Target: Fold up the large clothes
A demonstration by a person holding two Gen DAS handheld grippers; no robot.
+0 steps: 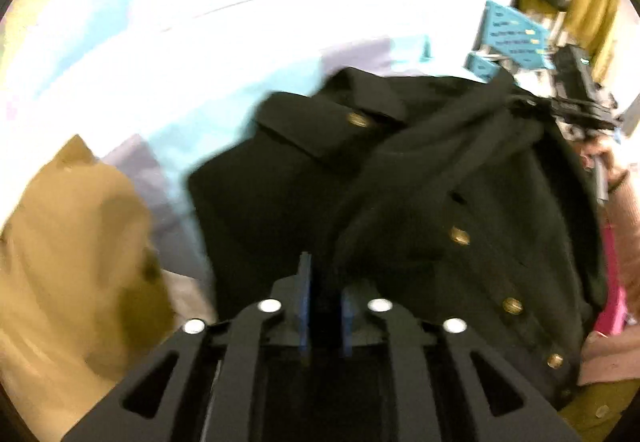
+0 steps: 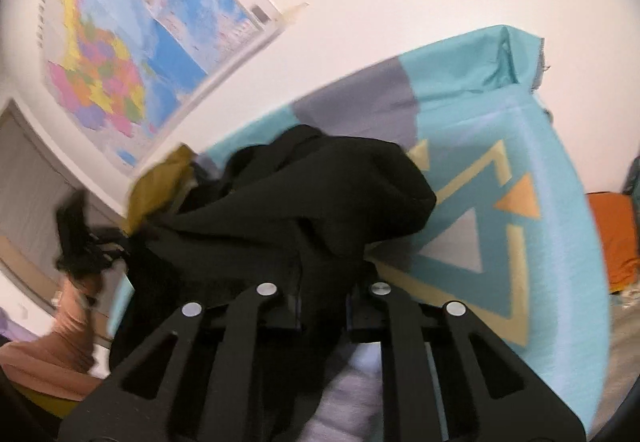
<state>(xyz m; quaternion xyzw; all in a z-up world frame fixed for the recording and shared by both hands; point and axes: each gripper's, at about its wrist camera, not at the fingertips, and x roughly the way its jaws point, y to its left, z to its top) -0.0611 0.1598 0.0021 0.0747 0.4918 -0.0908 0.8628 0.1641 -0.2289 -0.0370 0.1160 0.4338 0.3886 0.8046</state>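
Between both grippers, matte black brass-buttoned jacket (image 1: pixel 400 194)

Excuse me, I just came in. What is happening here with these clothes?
A person is working with a dark jacket that has brass buttons, one handheld gripper in each hand. The left gripper is closed on an edge of the jacket, and the right gripper is closed on another part of it, so the garment hangs bunched between them above a turquoise patterned bedsheet. It is not yet folded. A mustard-yellow garment lies to the side.
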